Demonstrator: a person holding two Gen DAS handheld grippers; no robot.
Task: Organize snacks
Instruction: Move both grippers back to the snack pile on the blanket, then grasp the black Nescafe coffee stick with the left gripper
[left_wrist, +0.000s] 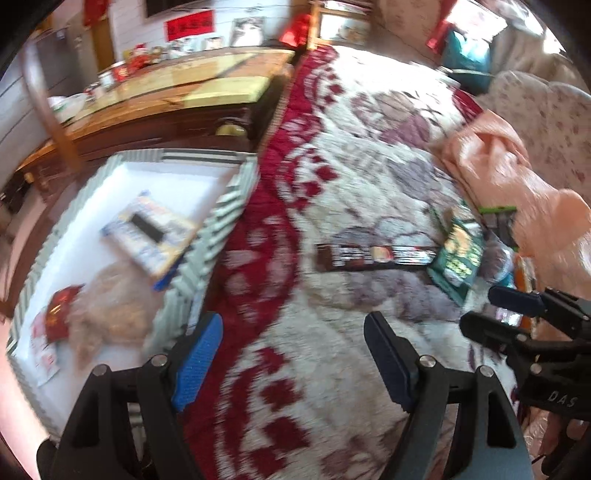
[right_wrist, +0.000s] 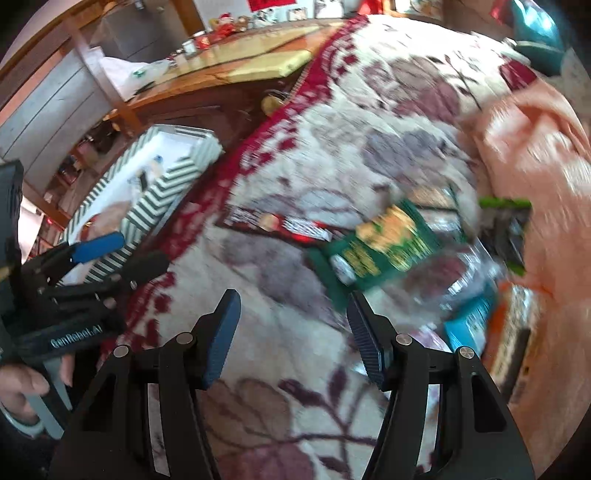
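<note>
A striped storage box (left_wrist: 221, 206) sits at the bed's left edge; it holds a blue-and-white packet (left_wrist: 151, 232), a pale bag (left_wrist: 110, 314) and a red packet (left_wrist: 59, 314). On the floral blanket (left_wrist: 332, 184) lie a long dark snack bar (left_wrist: 373, 254), a green snack bag (left_wrist: 458, 254) and more packets (right_wrist: 472, 317) at the right. My left gripper (left_wrist: 291, 350) is open and empty over the blanket beside the box. My right gripper (right_wrist: 291, 328) is open and empty, just short of the green bag (right_wrist: 384, 247). The bar (right_wrist: 280, 223) and the box (right_wrist: 162, 192) also show in the right wrist view.
A pink quilt (left_wrist: 517, 184) is bunched at the right. A wooden table (left_wrist: 177, 85) with jars and cups stands beyond the box. Pillows (left_wrist: 554, 110) lie at the far right.
</note>
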